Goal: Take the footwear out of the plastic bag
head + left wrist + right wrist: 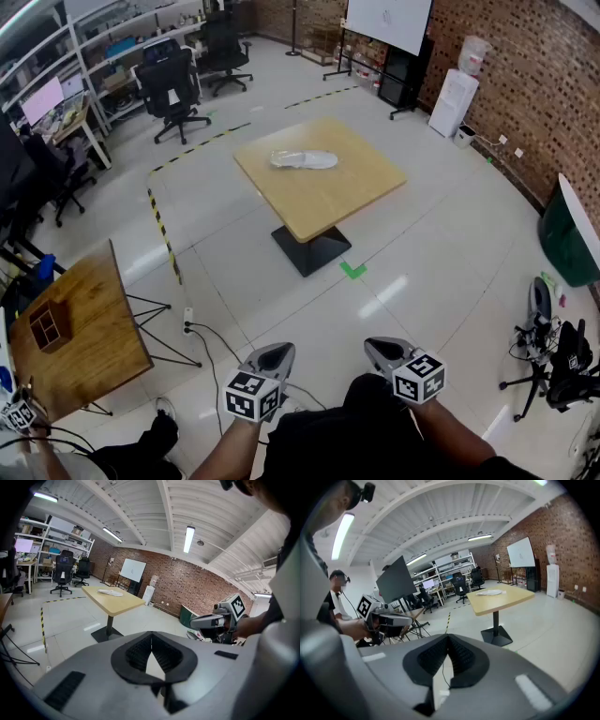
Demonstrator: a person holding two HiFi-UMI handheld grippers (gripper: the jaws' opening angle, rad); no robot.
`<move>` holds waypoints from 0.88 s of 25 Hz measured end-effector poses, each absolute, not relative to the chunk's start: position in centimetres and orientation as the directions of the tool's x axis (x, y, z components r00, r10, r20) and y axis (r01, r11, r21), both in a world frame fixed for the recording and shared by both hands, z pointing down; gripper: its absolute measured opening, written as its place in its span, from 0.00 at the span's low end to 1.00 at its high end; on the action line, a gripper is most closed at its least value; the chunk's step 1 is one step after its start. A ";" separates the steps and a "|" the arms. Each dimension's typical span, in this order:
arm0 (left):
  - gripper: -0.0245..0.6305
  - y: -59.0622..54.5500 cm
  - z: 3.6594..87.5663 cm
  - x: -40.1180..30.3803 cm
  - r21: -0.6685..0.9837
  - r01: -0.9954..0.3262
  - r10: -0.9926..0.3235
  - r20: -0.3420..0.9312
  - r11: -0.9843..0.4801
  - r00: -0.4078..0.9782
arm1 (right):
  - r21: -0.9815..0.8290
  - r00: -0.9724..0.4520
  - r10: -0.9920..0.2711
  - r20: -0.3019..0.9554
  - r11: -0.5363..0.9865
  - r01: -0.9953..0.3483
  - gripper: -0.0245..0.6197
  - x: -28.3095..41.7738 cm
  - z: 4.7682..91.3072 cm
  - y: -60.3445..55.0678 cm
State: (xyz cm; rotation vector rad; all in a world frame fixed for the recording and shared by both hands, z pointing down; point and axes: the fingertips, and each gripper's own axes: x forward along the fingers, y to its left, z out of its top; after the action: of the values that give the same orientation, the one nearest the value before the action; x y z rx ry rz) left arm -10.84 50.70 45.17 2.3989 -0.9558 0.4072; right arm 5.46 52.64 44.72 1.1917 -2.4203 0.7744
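Well apart from table [361,183], left gripper [278,350] and right gripper [380,345] both closed, empty. May pinch plastic bag [284,159] alone, dragging footwear [317,159] off.

Grey left tongs [277,351], grey right tongs [377,346], black clothing [366,436]

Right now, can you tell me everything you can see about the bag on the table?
The bag is pale, whitish plastic, thin and crinkly, and a bit see-through. It lies flat and stretched out long, with a light shape inside that fills most of it. It is too far away to tell exactly what that is. It rests on the square wooden table, near the far side of the top and away from the middle. Only the table touches it, and nothing else sits beside it.
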 end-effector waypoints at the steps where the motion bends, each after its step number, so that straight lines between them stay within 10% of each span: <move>1: 0.05 50.1 45.4 -10.8 0.368 -0.710 -0.552 0.451 -0.600 0.701 | -0.310 -0.593 -0.616 0.519 0.511 -0.802 0.04 5.7 44.3 51.9; 22: 0.05 34.4 45.5 -13.6 0.293 -0.832 -0.625 0.554 -0.471 0.549 | -0.450 -0.753 -0.490 0.438 0.606 -0.656 0.04 1.2 45.7 32.2</move>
State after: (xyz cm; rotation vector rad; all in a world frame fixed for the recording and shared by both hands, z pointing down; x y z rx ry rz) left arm -13.62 34.37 45.51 2.2508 -1.1719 0.5085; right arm 1.21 32.17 45.69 0.9369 -2.5639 0.8791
